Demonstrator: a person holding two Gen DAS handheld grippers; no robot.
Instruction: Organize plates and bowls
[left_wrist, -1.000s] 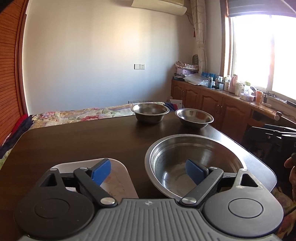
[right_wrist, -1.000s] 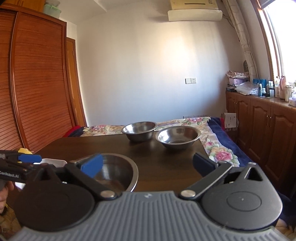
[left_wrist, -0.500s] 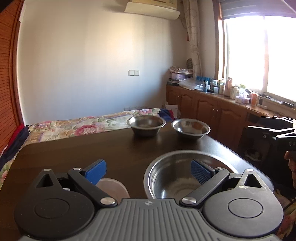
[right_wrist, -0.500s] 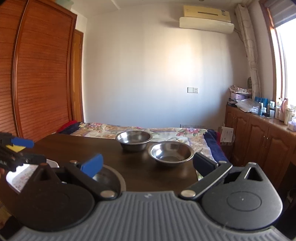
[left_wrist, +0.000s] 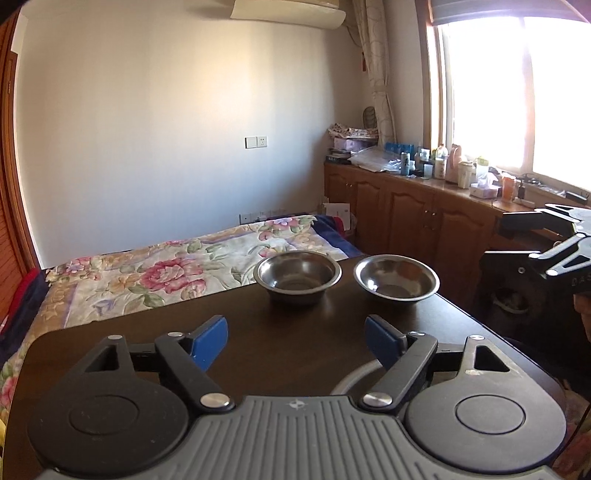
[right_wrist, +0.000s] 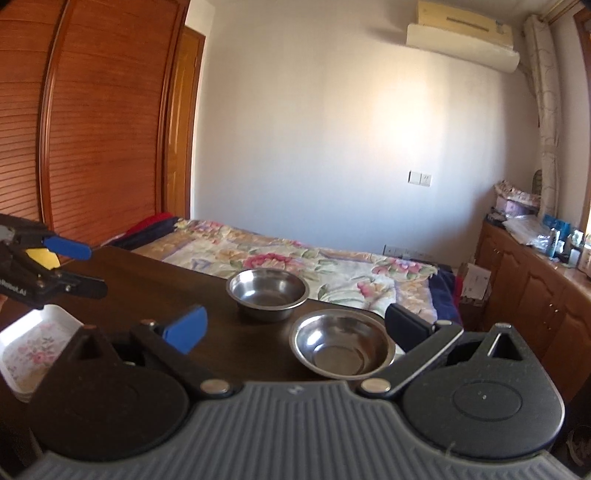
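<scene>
Dark wooden table (left_wrist: 295, 354) bearing two steel bowls (left_wrist: 298, 275), floral bed (left_wrist: 155, 273) behind; both claws gape empty

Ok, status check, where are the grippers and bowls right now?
Left gripper open, empty. Right gripper open, above shallow bowl. Deep bowl beside it, apart. Floral plate at left. Nothing blocking.

A plain white wall (left_wrist: 166, 129) carries a light switch (left_wrist: 256, 141) and an air conditioner (right_wrist: 460, 40) near the ceiling. Slatted wooden wardrobe doors (right_wrist: 92, 122) stand left. A bed with a floral cover (left_wrist: 166, 266) lies behind the dark desk (left_wrist: 288, 332). Sunlight floods the window (left_wrist: 517, 92) above cluttered wooden cabinets (left_wrist: 406, 218).
</scene>
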